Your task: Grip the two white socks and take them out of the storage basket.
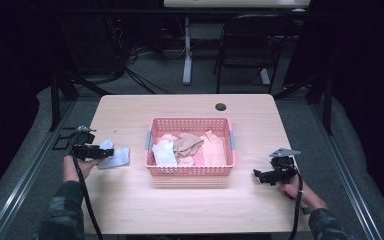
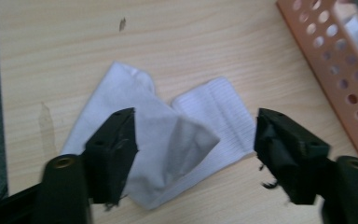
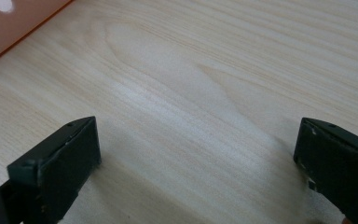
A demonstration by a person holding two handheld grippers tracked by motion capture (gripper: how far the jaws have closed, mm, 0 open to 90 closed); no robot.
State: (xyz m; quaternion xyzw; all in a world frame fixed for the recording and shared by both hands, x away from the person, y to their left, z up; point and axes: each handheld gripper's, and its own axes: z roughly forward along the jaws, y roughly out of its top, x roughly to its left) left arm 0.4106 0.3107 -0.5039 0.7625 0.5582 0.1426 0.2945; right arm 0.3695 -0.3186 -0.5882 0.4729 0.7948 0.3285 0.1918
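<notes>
A white sock [image 2: 177, 135] lies folded on the wooden table [image 1: 180, 205], left of the pink basket [image 1: 190, 170]; in the high view the sock [image 1: 117, 156] is just right of my left gripper [image 1: 96, 150]. In the left gripper view my left gripper [image 2: 193, 140] stands open above the sock, one jaw over each side of it. The basket holds a white cloth [image 1: 164, 154], a tan sock [image 1: 187, 144] and pale pink pieces [image 1: 212, 147]. My right gripper [image 1: 258, 175] is open over bare table right of the basket; the right gripper view has the gripper [image 3: 196, 149] with nothing between its jaws.
The basket's perforated wall [image 2: 345, 79] stands at the right of the left gripper view, and its corner [image 3: 9, 23] is at the top left of the right gripper view. A round cable hole [image 1: 221, 106] sits near the table's far edge. Beyond stands a chair [image 1: 250, 45].
</notes>
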